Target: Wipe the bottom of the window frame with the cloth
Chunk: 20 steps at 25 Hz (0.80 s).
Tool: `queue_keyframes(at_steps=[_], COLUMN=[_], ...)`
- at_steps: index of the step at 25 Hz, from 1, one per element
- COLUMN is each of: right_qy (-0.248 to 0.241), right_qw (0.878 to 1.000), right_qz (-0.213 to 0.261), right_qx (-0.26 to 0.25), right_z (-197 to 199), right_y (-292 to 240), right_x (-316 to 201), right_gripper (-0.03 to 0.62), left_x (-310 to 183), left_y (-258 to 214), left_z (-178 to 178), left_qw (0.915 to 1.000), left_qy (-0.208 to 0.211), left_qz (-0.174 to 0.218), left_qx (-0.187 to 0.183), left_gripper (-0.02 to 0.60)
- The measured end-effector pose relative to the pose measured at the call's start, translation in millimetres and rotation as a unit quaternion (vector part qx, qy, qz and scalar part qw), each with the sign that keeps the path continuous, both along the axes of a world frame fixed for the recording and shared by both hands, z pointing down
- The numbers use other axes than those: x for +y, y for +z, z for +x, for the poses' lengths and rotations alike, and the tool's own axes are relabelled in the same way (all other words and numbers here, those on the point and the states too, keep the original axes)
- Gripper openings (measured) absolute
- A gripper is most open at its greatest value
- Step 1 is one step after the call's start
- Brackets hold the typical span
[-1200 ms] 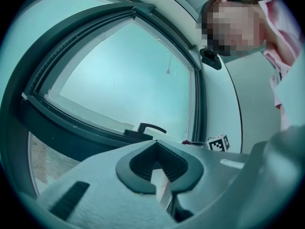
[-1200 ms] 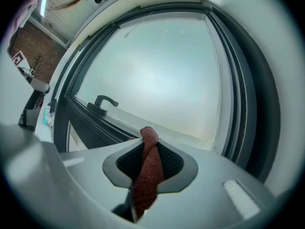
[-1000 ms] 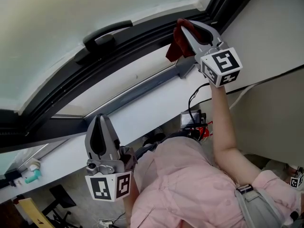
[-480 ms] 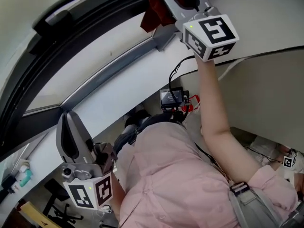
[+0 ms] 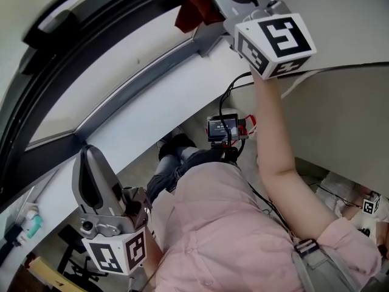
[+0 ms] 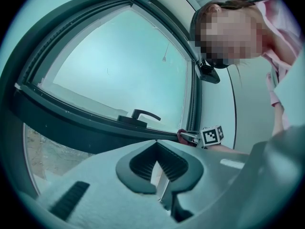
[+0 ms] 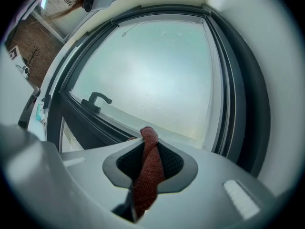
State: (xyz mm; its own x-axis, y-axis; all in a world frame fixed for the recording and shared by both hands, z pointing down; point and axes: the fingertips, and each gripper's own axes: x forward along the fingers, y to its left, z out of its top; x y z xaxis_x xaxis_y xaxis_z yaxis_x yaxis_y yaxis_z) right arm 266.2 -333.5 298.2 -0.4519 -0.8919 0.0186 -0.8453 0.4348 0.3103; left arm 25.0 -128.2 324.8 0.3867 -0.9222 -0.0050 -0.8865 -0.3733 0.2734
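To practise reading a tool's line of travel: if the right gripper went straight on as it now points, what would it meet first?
Probably the window frame's bottom rail, just under the glass, with the cloth clamped in the right gripper touching first. Depth is unclear.

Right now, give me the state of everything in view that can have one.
Right gripper: fingers shut on the cloth, raised at the window frame.
Cloth: bunched, pinched between the right gripper's fingers.
Left gripper: fingers shut, nothing between them, held low.
Window handle: lever lying along the frame's bottom rail.
Small screen: lit.
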Motion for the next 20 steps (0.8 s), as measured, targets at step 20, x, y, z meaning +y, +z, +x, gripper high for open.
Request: queue_keyframes(at_steps=[20], right_qy=[0.006], right_qw=[1.0], right_qz=[0.005], right_qx=[-0.012], right_z=[24.0], right_y=[0.1], right_x=[-7.2], right_gripper=[0.066], left_x=[2.1], left_y=[-1.6], left_z=[7.5], left_qw=[0.9998], left_qy=[-0.019], left_qz=[0.004], left_qx=[-0.004], left_gripper=[-0.002])
